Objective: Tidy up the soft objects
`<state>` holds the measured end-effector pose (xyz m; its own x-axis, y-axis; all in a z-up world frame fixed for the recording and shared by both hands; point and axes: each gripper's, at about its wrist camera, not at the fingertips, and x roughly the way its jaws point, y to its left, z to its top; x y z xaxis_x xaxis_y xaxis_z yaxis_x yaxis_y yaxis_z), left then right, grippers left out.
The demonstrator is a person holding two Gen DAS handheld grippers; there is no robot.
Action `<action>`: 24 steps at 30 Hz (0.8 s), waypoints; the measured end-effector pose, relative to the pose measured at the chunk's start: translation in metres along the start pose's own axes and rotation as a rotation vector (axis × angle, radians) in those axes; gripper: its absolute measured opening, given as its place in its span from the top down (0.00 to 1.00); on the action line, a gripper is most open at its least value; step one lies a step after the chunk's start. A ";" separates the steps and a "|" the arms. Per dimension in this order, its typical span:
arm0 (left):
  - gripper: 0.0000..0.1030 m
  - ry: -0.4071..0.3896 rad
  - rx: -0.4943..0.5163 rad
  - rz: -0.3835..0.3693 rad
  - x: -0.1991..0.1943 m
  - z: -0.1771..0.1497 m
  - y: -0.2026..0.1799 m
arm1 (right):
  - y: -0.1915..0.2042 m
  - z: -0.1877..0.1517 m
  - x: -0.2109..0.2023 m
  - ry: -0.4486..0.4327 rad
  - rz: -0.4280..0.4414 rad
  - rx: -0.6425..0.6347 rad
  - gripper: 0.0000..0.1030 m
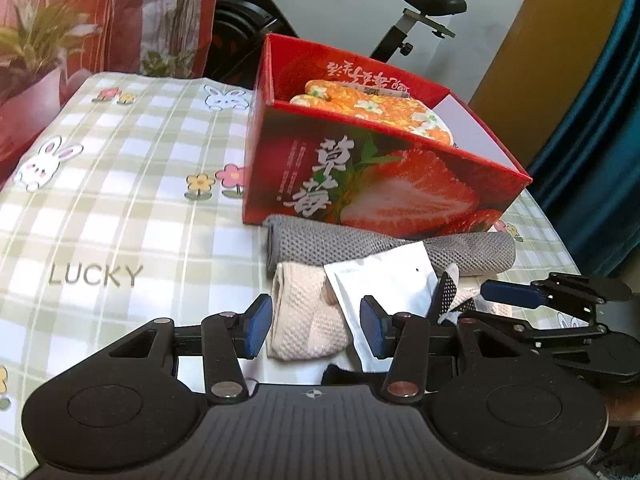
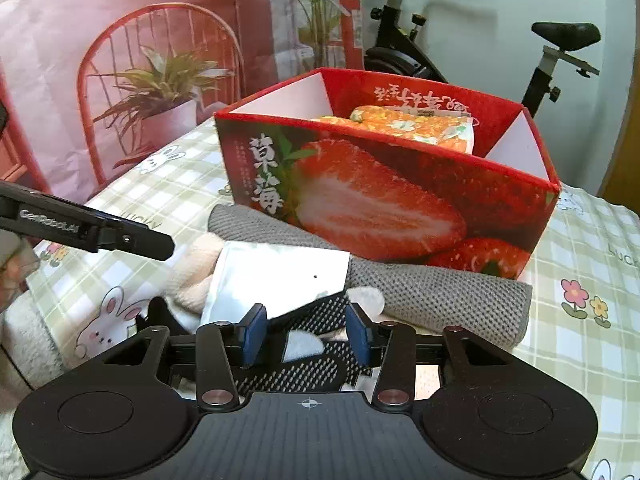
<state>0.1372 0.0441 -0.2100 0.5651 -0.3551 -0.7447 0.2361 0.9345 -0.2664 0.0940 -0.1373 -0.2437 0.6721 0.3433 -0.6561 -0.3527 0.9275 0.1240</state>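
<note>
Two grippers hang over one small heap, and that crowding is the main risk. The left gripper (image 1: 314, 328) has its jaws apart, astride the near end of a cream rolled cloth (image 1: 304, 320), pads not pressing on it. A white pouch (image 1: 380, 280) lies just beside its inner pad, overlapping the cloth; if the jaws close as they stand, they could likely pinch the slippery pouch along with the cloth, or push it off.

The right gripper (image 2: 306, 332) also stands with jaws apart, a black mesh piece (image 2: 316, 320) lying between and just under them, a pouch corner resting on top of it. Closing here may catch the pouch edge instead of the mesh. In the left view the right gripper sits close alongside, so the two tools could knock together.

Beyond both tips lies a grey rolled towel (image 1: 392, 246), touching the foot of the red strawberry box (image 1: 380, 184) behind it, where an orange flowered bundle (image 1: 372, 112) already sits. Dragging either piece forward could pull the towel askew.
</note>
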 end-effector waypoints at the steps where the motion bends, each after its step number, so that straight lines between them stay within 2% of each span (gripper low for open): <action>1: 0.51 0.003 -0.006 0.000 0.001 -0.001 0.000 | 0.001 -0.001 -0.003 -0.001 0.000 -0.009 0.56; 8: 0.51 0.012 -0.016 0.007 0.003 -0.007 -0.002 | 0.013 -0.013 0.003 0.064 0.045 -0.040 0.51; 11: 0.51 -0.014 -0.015 0.025 0.000 -0.008 -0.003 | 0.016 -0.018 0.009 0.094 0.045 -0.049 0.48; 14: 0.51 -0.052 -0.012 0.042 -0.008 -0.007 -0.002 | 0.016 -0.021 0.012 0.100 0.050 -0.044 0.48; 16: 0.51 -0.065 -0.011 0.054 -0.009 -0.007 -0.001 | 0.014 -0.022 0.015 0.102 0.058 -0.038 0.51; 21: 0.51 -0.053 -0.025 0.047 -0.006 -0.007 0.000 | 0.010 -0.020 0.020 0.089 0.075 -0.005 0.70; 24: 0.51 -0.050 -0.031 0.041 -0.006 -0.008 0.001 | 0.005 -0.018 0.023 0.075 0.081 0.033 0.76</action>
<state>0.1281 0.0469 -0.2108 0.6130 -0.3169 -0.7237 0.1881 0.9482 -0.2559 0.0958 -0.1274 -0.2711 0.5914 0.4063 -0.6966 -0.3812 0.9021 0.2025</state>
